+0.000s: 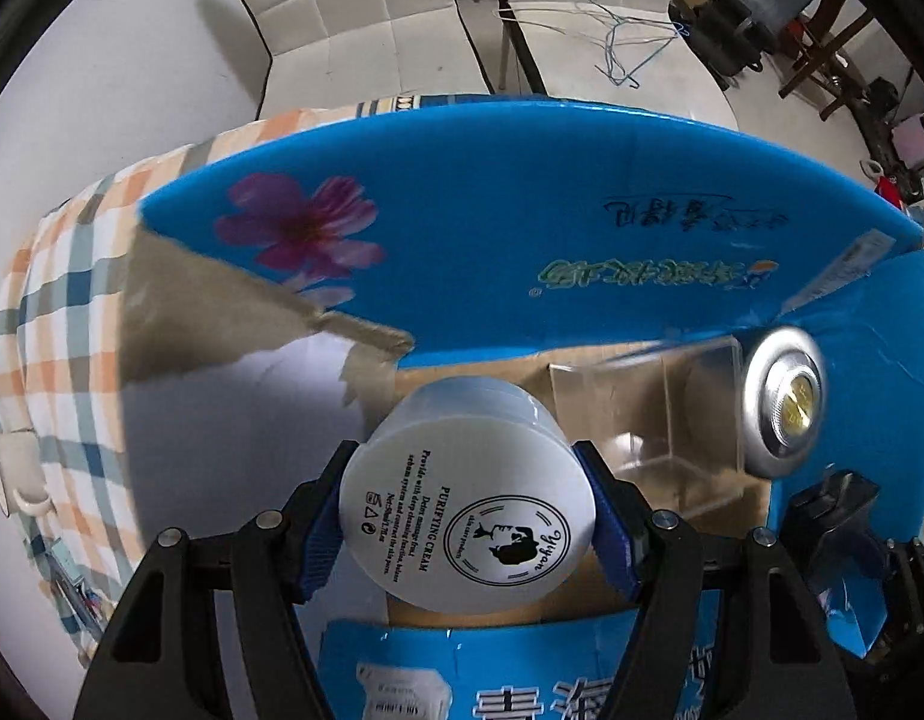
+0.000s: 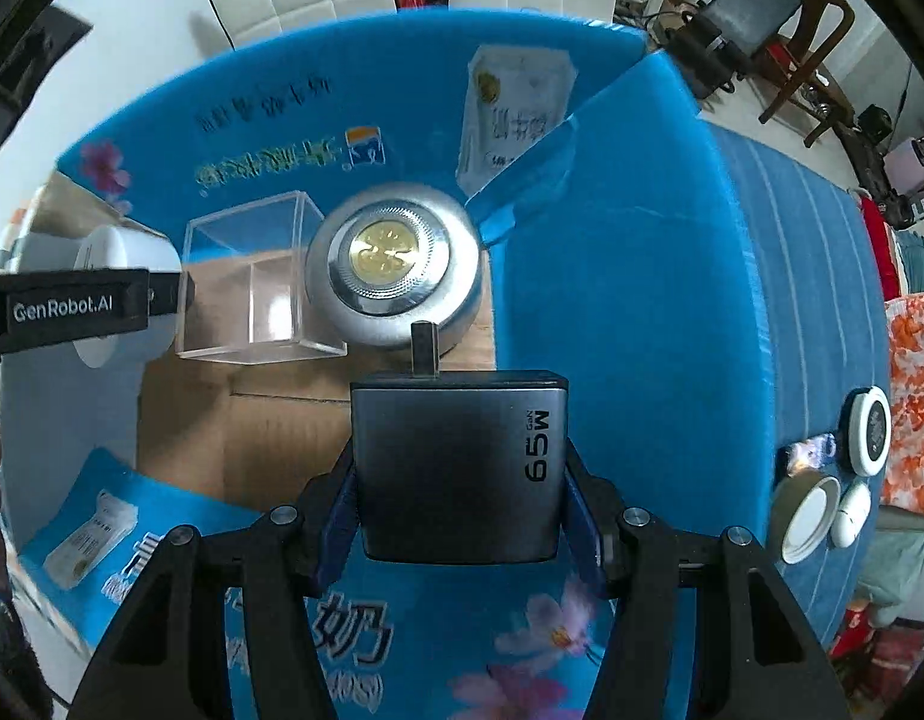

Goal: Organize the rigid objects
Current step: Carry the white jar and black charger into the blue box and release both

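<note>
Your left fingers (image 1: 606,516) clamp a white cream jar (image 1: 468,516) above the open blue carton (image 1: 522,228), with the clear cube (image 1: 648,420) and silver disc (image 1: 783,399) inside to its right. Your right fingers (image 2: 582,510) pinch the grey 65W charger (image 2: 459,468) over the same carton, near the disc.

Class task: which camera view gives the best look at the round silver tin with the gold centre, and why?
The right wrist view: the silver tin faces the camera, its whole lid and gold centre visible beside the clear plastic box. The left wrist view shows the tin only edge-on, foreshortened and slightly blurred.
</note>
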`<state>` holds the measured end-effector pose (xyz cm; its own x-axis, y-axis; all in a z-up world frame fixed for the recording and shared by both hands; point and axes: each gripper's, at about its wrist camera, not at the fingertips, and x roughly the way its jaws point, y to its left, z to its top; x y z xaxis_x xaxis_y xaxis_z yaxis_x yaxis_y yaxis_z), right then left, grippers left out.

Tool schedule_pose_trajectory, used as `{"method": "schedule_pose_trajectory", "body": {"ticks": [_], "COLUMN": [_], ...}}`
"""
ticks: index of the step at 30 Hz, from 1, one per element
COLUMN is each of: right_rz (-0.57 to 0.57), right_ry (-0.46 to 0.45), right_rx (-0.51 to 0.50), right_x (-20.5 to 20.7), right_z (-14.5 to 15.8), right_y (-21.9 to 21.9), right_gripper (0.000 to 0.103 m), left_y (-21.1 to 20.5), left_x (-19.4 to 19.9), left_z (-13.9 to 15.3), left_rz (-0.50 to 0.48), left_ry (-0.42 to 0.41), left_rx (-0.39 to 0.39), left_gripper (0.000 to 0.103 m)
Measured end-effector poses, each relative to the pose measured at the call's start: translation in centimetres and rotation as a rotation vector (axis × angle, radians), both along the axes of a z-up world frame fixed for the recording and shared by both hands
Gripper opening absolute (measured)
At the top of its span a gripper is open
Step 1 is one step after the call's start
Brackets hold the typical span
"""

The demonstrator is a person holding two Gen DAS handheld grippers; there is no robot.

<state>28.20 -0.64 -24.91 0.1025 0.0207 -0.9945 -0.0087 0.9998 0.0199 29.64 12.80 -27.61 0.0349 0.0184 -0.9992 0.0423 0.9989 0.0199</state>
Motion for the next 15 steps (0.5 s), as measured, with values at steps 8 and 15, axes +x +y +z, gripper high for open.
{"method": "schedule_pose_trajectory", "body": {"ticks": [8, 15], "right_rz": [-0.019, -0.044], "right_ry": [0.066, 0.133], "right_rx": [0.031, 0.077], "right_x": [1.4, 2.3], "right_z": [-2.6, -4.3], "right_y": [0.3, -0.2], "right_gripper": [0.062, 0.062], "left_y": [1.4, 2.5], "left_x": [1.3, 2.1], "left_z": [-0.2, -1.0], "left_rz": [0.034, 0.065], "left_ry": [-0.003, 0.045], "left_rx": [-0.04, -0.098], "left_gripper": [0.067, 0.067]}}
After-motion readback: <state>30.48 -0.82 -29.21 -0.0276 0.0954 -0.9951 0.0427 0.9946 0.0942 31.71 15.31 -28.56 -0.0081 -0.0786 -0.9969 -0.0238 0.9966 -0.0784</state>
